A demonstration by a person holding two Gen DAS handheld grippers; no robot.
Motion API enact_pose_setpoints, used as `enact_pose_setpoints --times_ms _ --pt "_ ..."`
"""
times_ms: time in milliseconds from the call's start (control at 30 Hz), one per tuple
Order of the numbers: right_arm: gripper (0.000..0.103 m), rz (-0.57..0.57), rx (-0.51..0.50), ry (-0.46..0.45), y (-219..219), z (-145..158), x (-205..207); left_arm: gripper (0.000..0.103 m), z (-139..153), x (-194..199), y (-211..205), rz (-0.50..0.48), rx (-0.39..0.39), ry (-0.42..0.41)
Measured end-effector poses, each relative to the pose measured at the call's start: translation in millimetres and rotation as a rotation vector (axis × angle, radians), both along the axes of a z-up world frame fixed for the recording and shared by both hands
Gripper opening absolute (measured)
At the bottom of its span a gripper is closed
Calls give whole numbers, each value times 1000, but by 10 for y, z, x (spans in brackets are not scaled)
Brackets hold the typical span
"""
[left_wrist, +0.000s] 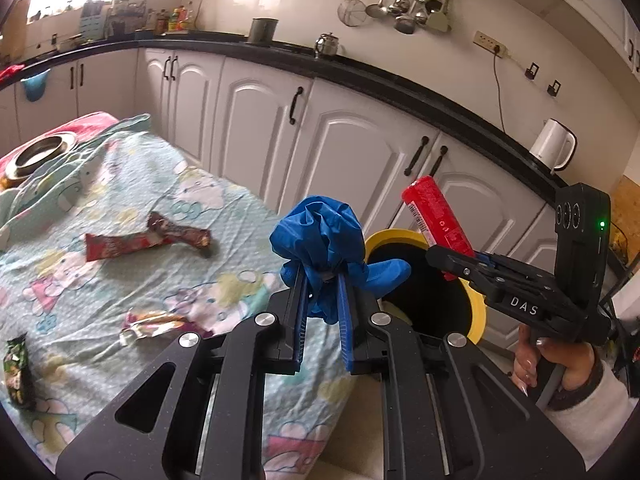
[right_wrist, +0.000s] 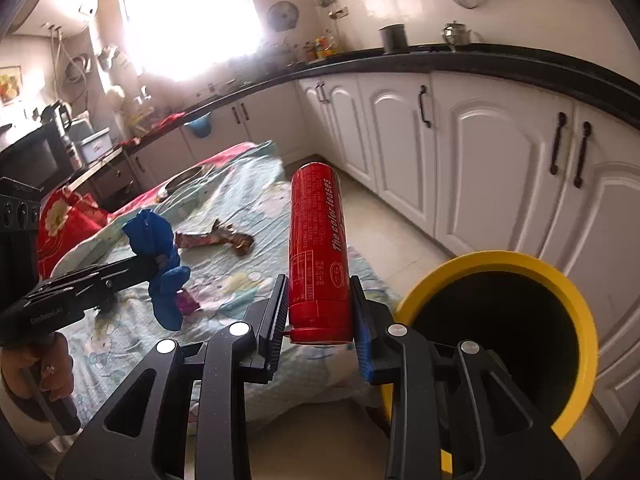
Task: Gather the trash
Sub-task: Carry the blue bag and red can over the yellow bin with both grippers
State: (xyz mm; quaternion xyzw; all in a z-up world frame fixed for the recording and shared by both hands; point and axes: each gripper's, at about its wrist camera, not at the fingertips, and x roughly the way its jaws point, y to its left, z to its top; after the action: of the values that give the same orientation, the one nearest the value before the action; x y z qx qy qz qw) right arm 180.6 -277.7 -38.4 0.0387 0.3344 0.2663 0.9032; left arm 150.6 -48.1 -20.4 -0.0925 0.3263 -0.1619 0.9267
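My left gripper (left_wrist: 323, 276) is shut on a crumpled blue glove (left_wrist: 320, 232), held above the table's right edge, just left of the yellow-rimmed bin (left_wrist: 478, 312). My right gripper (right_wrist: 320, 300) is shut on a red cylindrical can (right_wrist: 318, 248), standing upright between its pads beside the yellow-rimmed bin (right_wrist: 576, 300). In the left wrist view the red can (left_wrist: 436, 216) hangs over the bin's mouth. In the right wrist view the blue glove (right_wrist: 160, 256) shows at the left, over the table. Wrappers stay on the cloth: a red one (left_wrist: 132, 244), a crumpled one (left_wrist: 154, 324), a green one (left_wrist: 16, 372).
A cartoon-print cloth (left_wrist: 120, 200) covers the table, with a metal bowl (left_wrist: 40, 156) at its far end. White cabinets (left_wrist: 360, 144) under a black counter run behind. A white kettle (left_wrist: 554, 146) stands on the counter. A person's hand (left_wrist: 560, 364) grips the right tool's handle.
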Motion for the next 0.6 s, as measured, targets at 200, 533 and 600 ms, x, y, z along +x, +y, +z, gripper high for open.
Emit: enact_pose_setpoints --times_ms 200,533,600 --pt "28 -61 19 -11 -272 42 -36 9 38 56 -178 -32 -3 -10" --pt "28 -152 40 -4 -678 39 -44 9 59 169 -538 -98 2 -21" --pt "28 -171 46 -1 -749 27 -48 9 59 191 -599 -109 3 -21"
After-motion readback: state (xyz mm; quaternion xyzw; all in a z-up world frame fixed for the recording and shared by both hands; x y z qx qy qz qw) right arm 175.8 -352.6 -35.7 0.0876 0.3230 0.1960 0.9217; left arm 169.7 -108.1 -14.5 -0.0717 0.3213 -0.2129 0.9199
